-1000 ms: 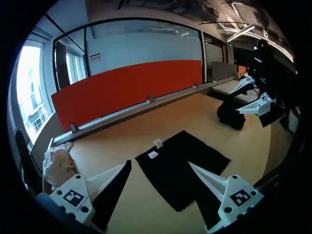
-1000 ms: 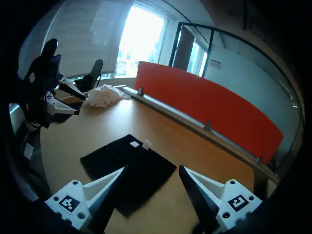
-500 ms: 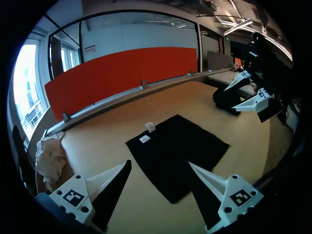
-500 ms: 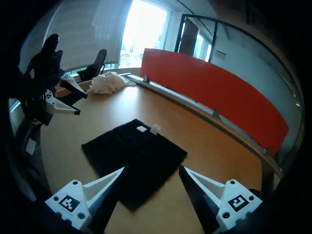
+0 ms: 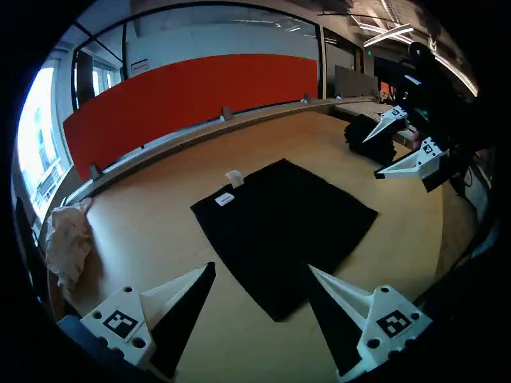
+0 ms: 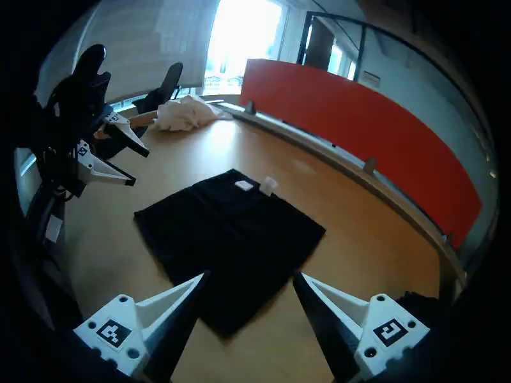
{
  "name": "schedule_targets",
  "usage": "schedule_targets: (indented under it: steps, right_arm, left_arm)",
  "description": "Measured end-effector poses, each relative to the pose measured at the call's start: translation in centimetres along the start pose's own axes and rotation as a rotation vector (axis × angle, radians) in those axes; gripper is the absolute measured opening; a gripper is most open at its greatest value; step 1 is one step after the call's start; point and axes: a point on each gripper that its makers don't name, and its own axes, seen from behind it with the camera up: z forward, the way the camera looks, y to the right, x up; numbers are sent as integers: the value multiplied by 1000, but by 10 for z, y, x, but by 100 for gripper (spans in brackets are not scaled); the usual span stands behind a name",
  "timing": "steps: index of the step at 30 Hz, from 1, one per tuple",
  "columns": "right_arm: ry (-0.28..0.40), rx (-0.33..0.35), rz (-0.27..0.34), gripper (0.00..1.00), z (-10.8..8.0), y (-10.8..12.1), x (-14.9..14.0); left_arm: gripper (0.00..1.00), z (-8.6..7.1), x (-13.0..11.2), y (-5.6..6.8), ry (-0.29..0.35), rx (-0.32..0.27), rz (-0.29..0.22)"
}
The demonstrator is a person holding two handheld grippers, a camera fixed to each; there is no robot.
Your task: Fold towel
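Lying flat, black towel [image 5: 284, 223], wood table [image 5: 160, 236]

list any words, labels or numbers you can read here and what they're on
No text can be read.
Flat white tag and upright white tag on the black towel: too small.
Sign on the glass wall: blurred.
Square markers on the left gripper and right gripper: patterns, no words.
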Motion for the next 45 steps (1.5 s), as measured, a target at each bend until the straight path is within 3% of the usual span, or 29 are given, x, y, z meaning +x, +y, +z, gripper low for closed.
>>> schedule_targets:
  steps: [11,23,45]
  right_arm:
    - [-62,34,2,98,18,-17,-32]
    - [-116,59,3,98,24,-24,-58]
    - [-195,98,19,98,29,-32,-93]
  left_arm:
    - [97,20,-30,12,-61,-46,11]
    - [96,34,-57,21,-117,-69,15]
    - [97,46,-90,35,-212,-104,11]
